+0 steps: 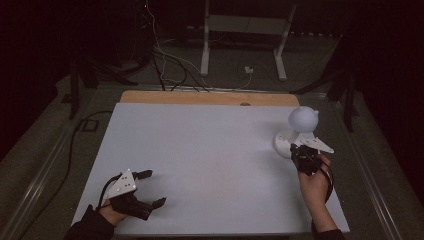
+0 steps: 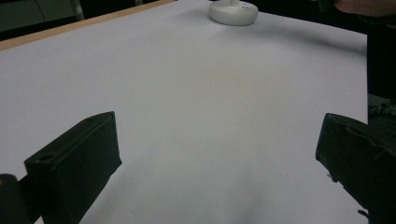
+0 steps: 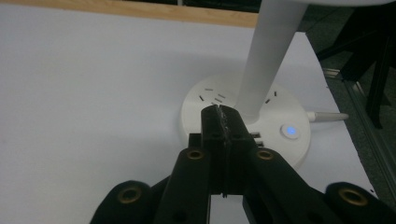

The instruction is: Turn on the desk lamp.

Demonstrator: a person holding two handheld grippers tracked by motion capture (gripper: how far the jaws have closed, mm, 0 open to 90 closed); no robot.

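Right gripper (image 1: 301, 150) sits at the near edge of the white desk lamp (image 1: 298, 131), at the right side of the white table (image 1: 210, 150). Right gripper view: jaws pressed flat together, nothing between them, tips (image 3: 222, 114) over the lamp's round base (image 3: 205, 112), just in front of the white stem (image 3: 268, 56). Whether the tips touch the base can't be told.

High view adds what the gripper view cuts off: the lamp's ball-shaped head (image 1: 302, 119) above the base, and the person's right hand (image 1: 315, 180) coming in from the bottom edge behind the gripper.

Right gripper view adds detail the high view is too coarse for: slot openings (image 3: 212, 98) in the base top, a round button with a blue light (image 3: 290, 131) on the right part of the base, a white cable stub (image 3: 327, 115) leaving the base toward the table's right edge.

Left gripper (image 1: 145, 192) rests at the near-left of the table, well apart from the lamp. Jaws spread wide, nothing between them; left gripper view confirms it, with bare tabletop between the two black jaws. That view also catches the lamp base (image 2: 233, 11) far off at the top edge, and the other arm's dark sleeve (image 2: 380, 56) at the right edge.

High view also shows the wooden strip (image 1: 200, 98) along the table's far edge, and cables (image 1: 170, 70) on the floor beyond.
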